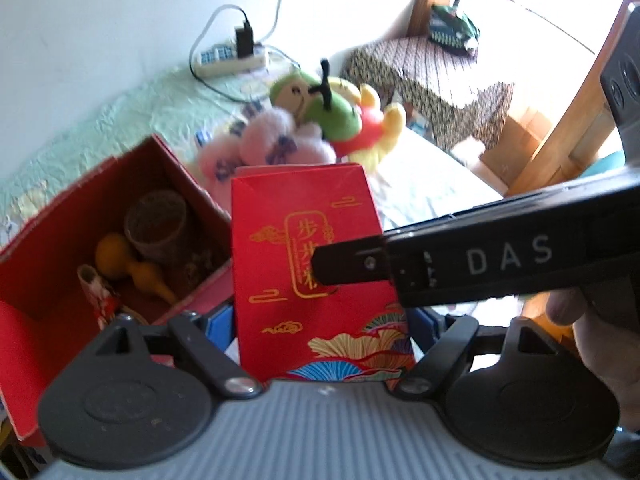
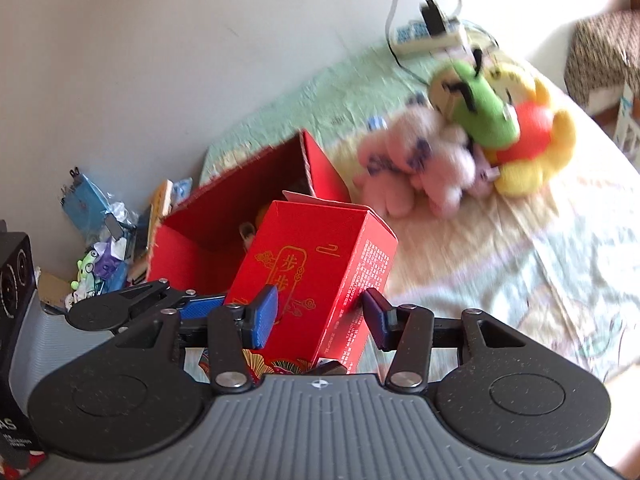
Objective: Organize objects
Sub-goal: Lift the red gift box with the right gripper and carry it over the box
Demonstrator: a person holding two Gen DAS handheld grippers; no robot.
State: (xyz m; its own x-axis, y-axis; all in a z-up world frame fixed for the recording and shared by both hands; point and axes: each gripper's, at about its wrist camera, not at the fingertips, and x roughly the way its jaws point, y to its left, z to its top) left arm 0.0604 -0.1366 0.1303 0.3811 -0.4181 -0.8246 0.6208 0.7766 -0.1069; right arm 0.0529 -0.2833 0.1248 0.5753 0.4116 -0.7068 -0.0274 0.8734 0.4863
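A tall red carton (image 1: 316, 248) with gold characters stands tilted between both grippers, above the bedspread. My left gripper (image 1: 322, 320) has its blue pads (image 1: 220, 316) against the carton's two sides, shut on it. My right gripper (image 2: 320, 316) is also shut on the carton (image 2: 320, 264), one blue pad (image 2: 264, 316) on its printed face and the other at its far edge. In the left wrist view, the right gripper's black finger (image 1: 348, 266) lies across the printed face. The left gripper's pad (image 2: 200, 304) shows in the right wrist view.
An open red box (image 1: 60, 240) to the left holds a yellow gourd (image 1: 132, 268), a brown cup (image 1: 156, 224) and a patterned roll (image 1: 96, 292). Behind lie pink (image 1: 276, 144) and green (image 1: 336, 112) plush toys and a power strip (image 1: 232, 58). Small clutter (image 2: 104, 240) piles by the wall.
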